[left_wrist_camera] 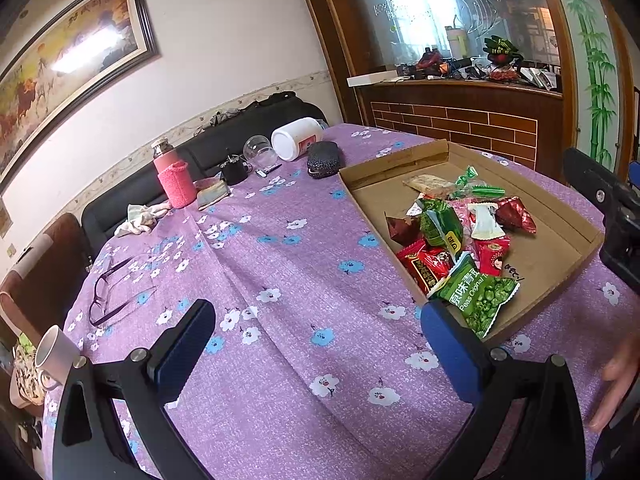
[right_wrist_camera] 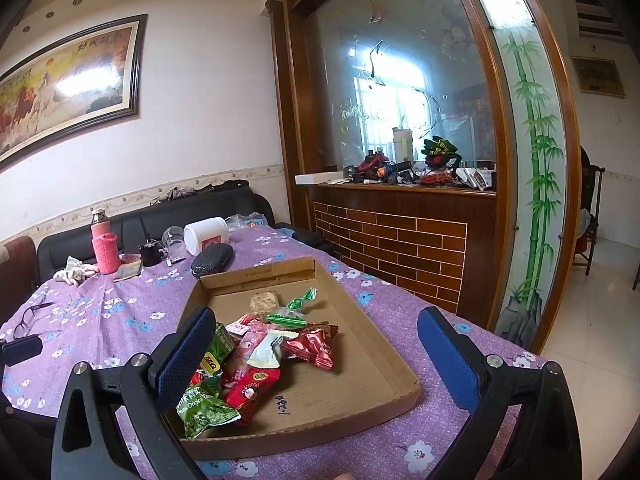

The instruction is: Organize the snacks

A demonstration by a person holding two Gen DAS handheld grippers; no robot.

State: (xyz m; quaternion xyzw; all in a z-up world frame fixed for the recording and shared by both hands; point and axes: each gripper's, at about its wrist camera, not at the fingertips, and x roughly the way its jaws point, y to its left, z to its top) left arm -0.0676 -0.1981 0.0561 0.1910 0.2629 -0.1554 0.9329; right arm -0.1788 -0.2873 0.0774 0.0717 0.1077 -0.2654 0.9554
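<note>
While both grippers hang spread wide and holding nothing, left gripper [left_wrist_camera: 318, 342] sits over purple tablecloth [left_wrist_camera: 280, 264], cardboard tray [left_wrist_camera: 560, 248] at its 2 o'clock. Right gripper [right_wrist_camera: 316, 346] hovers above the tray's near end. Snack packets [right_wrist_camera: 272, 356] piled in tray's left half; green pea bag [right_wrist_camera: 204, 408] at 7 o'clock corner. Glasses [left_wrist_camera: 108, 292] at 9 o'clock.
</note>
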